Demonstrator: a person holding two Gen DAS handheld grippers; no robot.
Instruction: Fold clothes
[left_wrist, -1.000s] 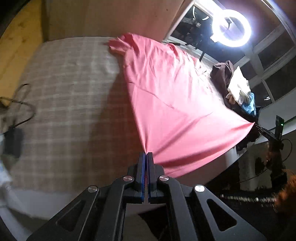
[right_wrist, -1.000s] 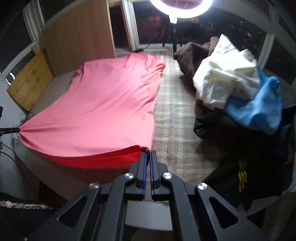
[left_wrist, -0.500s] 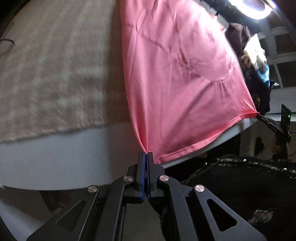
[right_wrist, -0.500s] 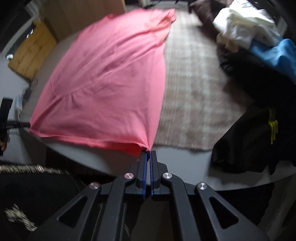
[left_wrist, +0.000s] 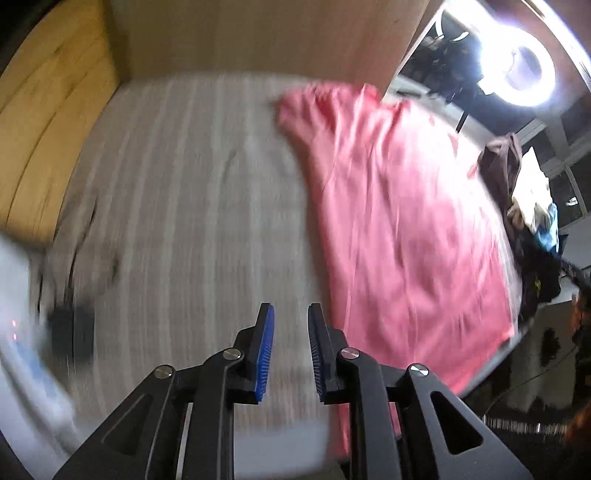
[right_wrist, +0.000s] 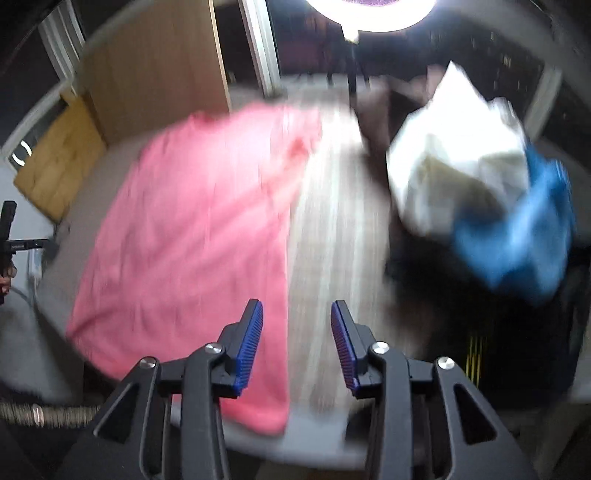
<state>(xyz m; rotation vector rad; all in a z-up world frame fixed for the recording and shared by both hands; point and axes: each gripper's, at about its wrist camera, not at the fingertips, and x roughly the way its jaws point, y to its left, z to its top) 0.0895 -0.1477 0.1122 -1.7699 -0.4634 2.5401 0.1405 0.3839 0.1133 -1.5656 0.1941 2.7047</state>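
Pink shirt (left_wrist: 406, 236) released (tools now opening)

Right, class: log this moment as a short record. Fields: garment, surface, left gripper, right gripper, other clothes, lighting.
garment: pink shirt, spread flat, in neither gripper
surface: checked cover
left gripper: jaws opening, nothing between them
right gripper: jaws opening, above the shirt's edge, nothing gripped
other clothes: pile of white, blue and dark items to the right
lighting: ring light

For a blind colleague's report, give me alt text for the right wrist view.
A pink garment lies spread on a checked bed cover, released. The right gripper is opening above its edge, nothing gripped. White and blue clothes sit piled right.
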